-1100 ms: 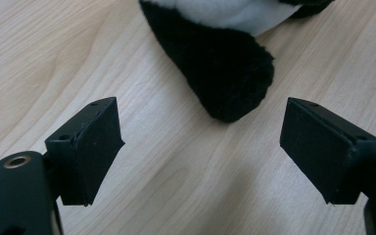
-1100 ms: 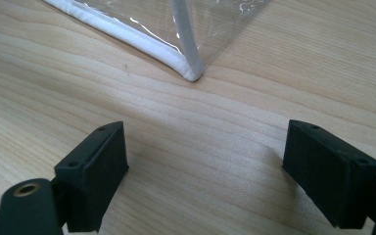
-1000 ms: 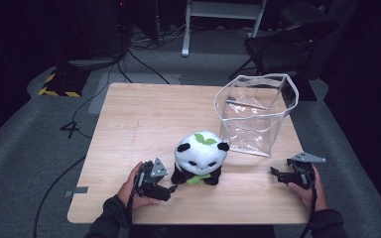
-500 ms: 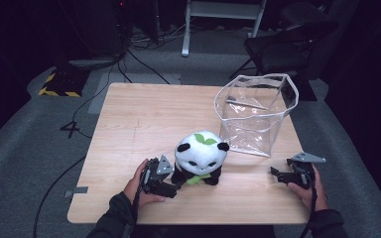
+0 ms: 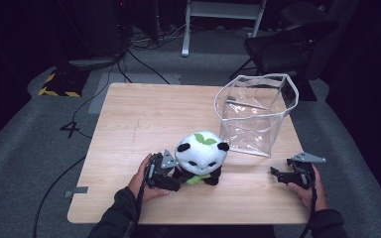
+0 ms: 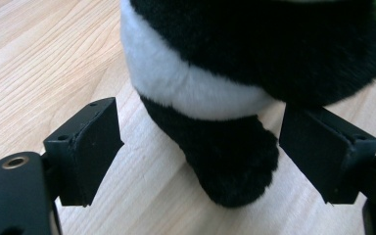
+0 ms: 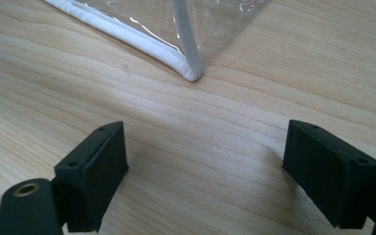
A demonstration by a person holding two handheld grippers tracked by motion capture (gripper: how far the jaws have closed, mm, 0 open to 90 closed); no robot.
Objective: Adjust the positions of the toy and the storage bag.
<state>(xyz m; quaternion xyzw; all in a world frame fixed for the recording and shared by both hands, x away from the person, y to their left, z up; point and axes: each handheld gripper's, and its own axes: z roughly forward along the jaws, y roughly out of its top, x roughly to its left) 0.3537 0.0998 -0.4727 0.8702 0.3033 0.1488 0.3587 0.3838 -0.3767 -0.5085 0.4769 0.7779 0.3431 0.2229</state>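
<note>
High view: the panda [image 5: 201, 159] sits upright near the table's [image 5: 144, 114] front edge, with the clear bag [image 5: 254, 115] standing open just behind and to its right. The left gripper [image 5: 171, 173] is at the panda's side; the right gripper [image 5: 277, 174] rests well apart, in front of the bag's near corner. If the toy is to go into the bag (my guess at the work), the soft rim could fold in under it, since nothing holds the bag steady.

Left gripper view: the jaws stand open, one each side of the panda's black foot [image 6: 235, 164], and the pads do not press on it. Closing here would catch only the foot and some plush (a poor hold), so the toy could swing, slip out, or tip over on the lift.

Right gripper view: the jaws are open with bare table between them, and the bag's white-piped corner [image 7: 192, 73] lies ahead, untouched. A careless push could slide the light bag away.
</note>
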